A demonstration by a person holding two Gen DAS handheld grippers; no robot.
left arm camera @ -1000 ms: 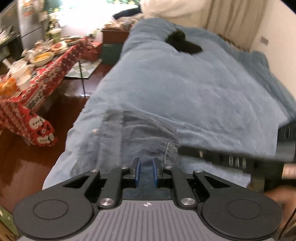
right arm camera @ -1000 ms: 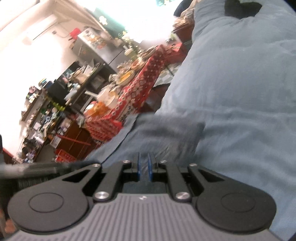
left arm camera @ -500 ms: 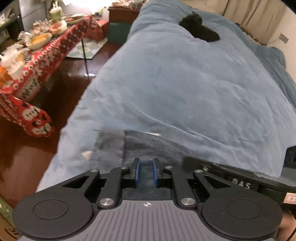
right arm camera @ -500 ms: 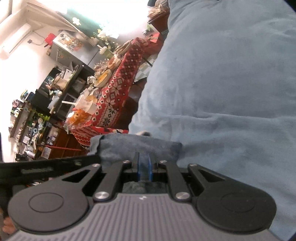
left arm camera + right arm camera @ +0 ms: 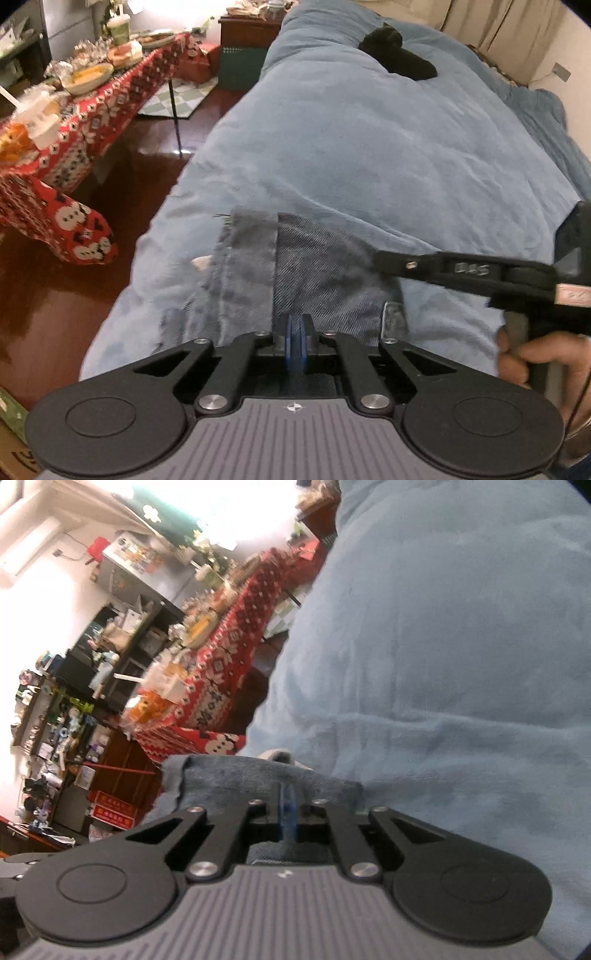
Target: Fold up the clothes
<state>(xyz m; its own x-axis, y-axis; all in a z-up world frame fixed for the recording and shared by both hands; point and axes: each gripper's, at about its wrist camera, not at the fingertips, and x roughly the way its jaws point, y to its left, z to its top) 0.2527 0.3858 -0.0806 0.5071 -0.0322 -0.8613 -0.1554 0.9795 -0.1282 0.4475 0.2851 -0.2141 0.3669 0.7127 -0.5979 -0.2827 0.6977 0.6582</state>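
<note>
Left wrist view: left tool has just pinched the jeans on the bed; right tool, at 3 o'clock, likewise pinches denim.

**Blown-out window, soft focus**

Hard white glare floods the right wrist view's top, washing out the wall. The floor shines with reflections. The other gripper's fingers smear with motion blur; fisheye bends the edges, corners black.
</note>
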